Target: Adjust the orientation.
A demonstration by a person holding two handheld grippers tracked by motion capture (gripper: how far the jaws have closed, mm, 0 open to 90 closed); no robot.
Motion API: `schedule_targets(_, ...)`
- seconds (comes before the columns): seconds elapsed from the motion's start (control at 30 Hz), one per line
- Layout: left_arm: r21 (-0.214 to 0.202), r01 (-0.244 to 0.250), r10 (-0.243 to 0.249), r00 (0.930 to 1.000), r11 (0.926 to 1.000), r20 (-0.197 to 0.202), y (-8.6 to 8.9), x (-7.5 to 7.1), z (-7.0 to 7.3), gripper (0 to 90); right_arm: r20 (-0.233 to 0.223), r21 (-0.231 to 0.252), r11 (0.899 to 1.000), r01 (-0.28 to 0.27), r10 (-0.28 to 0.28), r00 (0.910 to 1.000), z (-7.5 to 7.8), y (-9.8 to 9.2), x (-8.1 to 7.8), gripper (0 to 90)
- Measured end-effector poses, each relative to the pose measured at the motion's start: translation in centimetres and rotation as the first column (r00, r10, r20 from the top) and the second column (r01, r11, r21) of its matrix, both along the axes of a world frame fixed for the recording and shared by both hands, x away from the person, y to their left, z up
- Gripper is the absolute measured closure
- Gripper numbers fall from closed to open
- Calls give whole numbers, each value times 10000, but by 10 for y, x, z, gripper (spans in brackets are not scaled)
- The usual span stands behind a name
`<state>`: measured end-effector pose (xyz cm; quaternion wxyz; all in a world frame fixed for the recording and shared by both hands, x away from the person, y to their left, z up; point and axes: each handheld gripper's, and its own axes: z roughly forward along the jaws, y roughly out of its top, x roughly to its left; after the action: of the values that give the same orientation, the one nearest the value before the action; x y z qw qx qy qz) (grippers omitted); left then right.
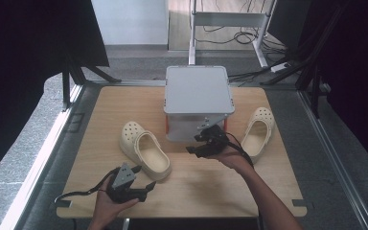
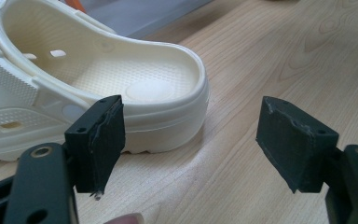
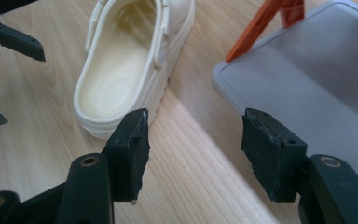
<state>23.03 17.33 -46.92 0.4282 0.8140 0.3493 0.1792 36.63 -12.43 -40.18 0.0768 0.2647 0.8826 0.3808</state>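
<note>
table: light wooden tabletop (image 1: 187, 191), rectangular, bears everything here
box: grey lidded plastic storage box with orange-red latches (image 1: 199, 91), stands at the table's far middle, lid on and flat; its lid corner and an orange latch also show in the right gripper view (image 3: 317, 70)
left clog: cream foam clog with holed toe and heel strap (image 1: 144, 149), lies upright on the table left of the box, toe toward the far-left, heel opening toward the near side; in the left gripper view its heel (image 2: 135, 93) sits just beyond the jaws, not touched
right clog: second cream foam clog of the same kind (image 1: 258, 130), on the table just right of the box, toe away from the person, apart from the box wall
left gripper: black two-jaw gripper with grey three-cornered plate (image 1: 141, 190), in the person's left hand at the near-left, low over the table, jaws wide apart, nothing between them; aimed at the left clog's heel (image 2: 189, 144)
right gripper: black two-jaw gripper (image 1: 206, 145), in the person's right hand in front of the box's near wall, between the two clogs, jaws wide apart and bare; its view looks across the table at the left clog (image 3: 126, 70) with the box lid to one side (image 3: 193, 154)
done so far: judged, nothing: both clogs lie loose on the table, box shut, no grip made
left to do: judged, likely pick up the clogs and stow or pair them; the left clog looks first, both grippers face it; lid may need opening if the box is the goal
progress: judged, very start, approach stage
</note>
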Motion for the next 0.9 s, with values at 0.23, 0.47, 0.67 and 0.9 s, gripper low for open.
schedule_targets(0.23,-71,-6,6,10000,10000,33,1,-1,1,241,-30,-428,9987,-264,263,9996,6,20,1,432)
schedule_targets(0.47,-8,57,-57,10000,10000,-21,1,0,1,241,-182,-787,9956,-506,493,9986,9,40,5,447)
schedule_targets(0.67,-20,51,-51,10000,10000,-7,2,-1,1,241,-378,-1031,9924,-666,630,9973,7,57,12,454)
schedule_targets(0.9,10,73,-73,10000,10000,-57,1,-1,0,241,-662,-1125,9900,-851,780,9948,2,73,18,457)
